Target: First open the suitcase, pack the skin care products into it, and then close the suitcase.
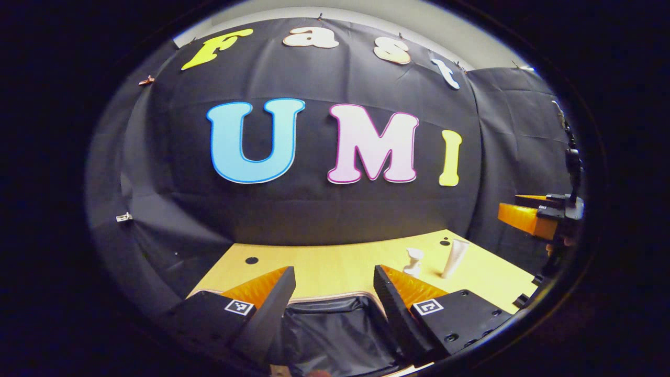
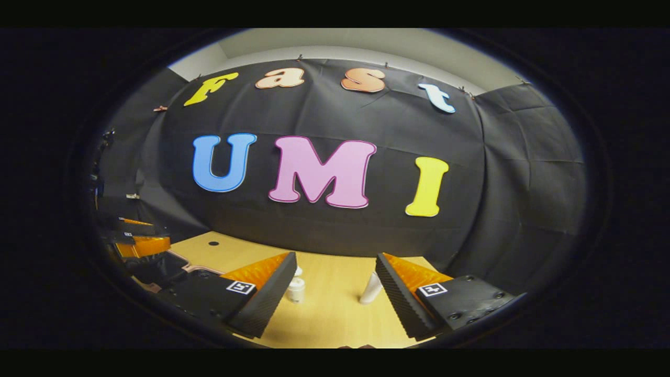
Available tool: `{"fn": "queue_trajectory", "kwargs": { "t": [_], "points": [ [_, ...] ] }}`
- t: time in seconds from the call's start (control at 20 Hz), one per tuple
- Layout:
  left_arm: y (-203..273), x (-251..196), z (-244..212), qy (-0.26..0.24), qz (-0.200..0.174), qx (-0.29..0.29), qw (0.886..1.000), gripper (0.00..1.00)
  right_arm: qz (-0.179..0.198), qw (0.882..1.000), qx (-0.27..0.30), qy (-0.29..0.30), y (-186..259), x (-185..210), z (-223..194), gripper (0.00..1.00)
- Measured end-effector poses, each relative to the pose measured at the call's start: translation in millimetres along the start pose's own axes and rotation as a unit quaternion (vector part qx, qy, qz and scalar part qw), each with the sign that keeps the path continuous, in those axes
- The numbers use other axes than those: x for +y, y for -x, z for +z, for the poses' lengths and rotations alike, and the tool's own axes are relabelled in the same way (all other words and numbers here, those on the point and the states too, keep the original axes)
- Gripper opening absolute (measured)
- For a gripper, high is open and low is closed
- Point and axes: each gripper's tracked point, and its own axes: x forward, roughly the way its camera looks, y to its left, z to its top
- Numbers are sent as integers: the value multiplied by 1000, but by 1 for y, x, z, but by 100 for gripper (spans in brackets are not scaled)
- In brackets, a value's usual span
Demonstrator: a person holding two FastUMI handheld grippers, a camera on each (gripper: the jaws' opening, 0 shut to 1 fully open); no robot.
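Left hand-held gripper spread wide over suitcase; right hand-held gripper spread, empty

Pale wooden table — light yellow-tan, dotted with small black holes. At two o'clock on it, a white bottle and white tube. At six o'clock, the suitcase — black lining, pinkish rim.
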Motion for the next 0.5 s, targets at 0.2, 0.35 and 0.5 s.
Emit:
{"fn": "queue_trajectory", "kwargs": {
  "t": [0.2,0.35,0.5],
  "points": [
    [-32,-73,-11,-24,-40,13,999,95,4,1000,-6,22,-19,-30,-12,97],
    [-63,-111,-26,-45,-53,35,997,95,15,1000,5,15,-40,-45,-30,96],
    [-94,-135,-50,-44,-51,66,995,95,23,999,37,-6,-59,-59,-61,96]
  ]
}}
